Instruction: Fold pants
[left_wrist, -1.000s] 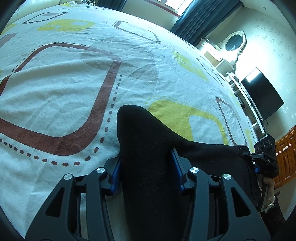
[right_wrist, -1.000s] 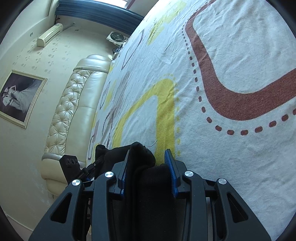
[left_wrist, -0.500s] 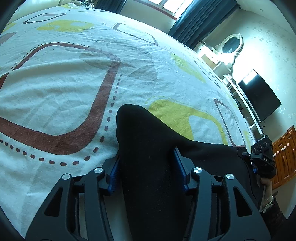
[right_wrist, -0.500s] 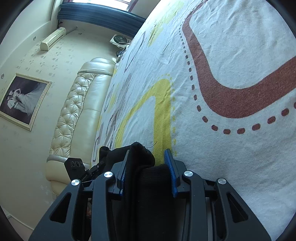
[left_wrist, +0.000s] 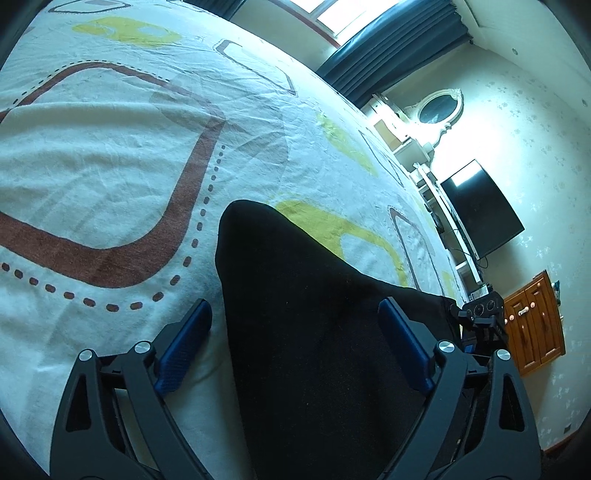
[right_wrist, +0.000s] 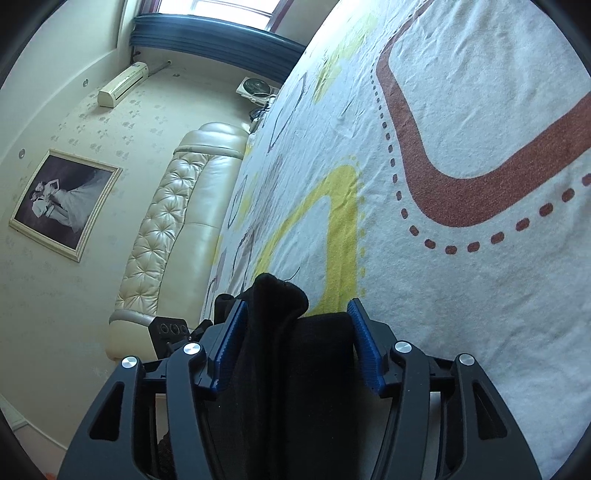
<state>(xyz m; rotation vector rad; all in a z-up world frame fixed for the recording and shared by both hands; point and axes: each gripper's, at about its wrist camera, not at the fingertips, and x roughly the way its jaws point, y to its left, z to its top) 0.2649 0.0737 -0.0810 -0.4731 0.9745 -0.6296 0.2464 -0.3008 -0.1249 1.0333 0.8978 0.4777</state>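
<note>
The black pants (left_wrist: 303, 314) lie on the patterned bed sheet (left_wrist: 110, 166), a rounded folded corner pointing away from me. My left gripper (left_wrist: 293, 306) straddles them, its jaws opening wide; the left pad (left_wrist: 184, 339) stands clear of the cloth, with sheet showing between. In the right wrist view a bunched end of the pants (right_wrist: 280, 295) sits between the blue pads of my right gripper (right_wrist: 297, 304), whose jaws are opening too; the cloth still fills the gap loosely. Each view shows the other gripper at the pants' far end: the right gripper (left_wrist: 480, 314), the left gripper (right_wrist: 170, 328).
A cream tufted headboard (right_wrist: 173, 229) runs along one side of the bed, under a framed picture (right_wrist: 62, 203). A black TV (left_wrist: 480, 210), a white mirror dresser (left_wrist: 439, 107) and a wooden cabinet (left_wrist: 535, 325) stand beyond the bed's other edge. Dark curtains (left_wrist: 388, 44) hang at the window.
Both grippers' jaws have spread apart from the black cloth they were pinching, the left one far wider. The pants have stayed in place on the sheet, and neither hand has shifted much.
</note>
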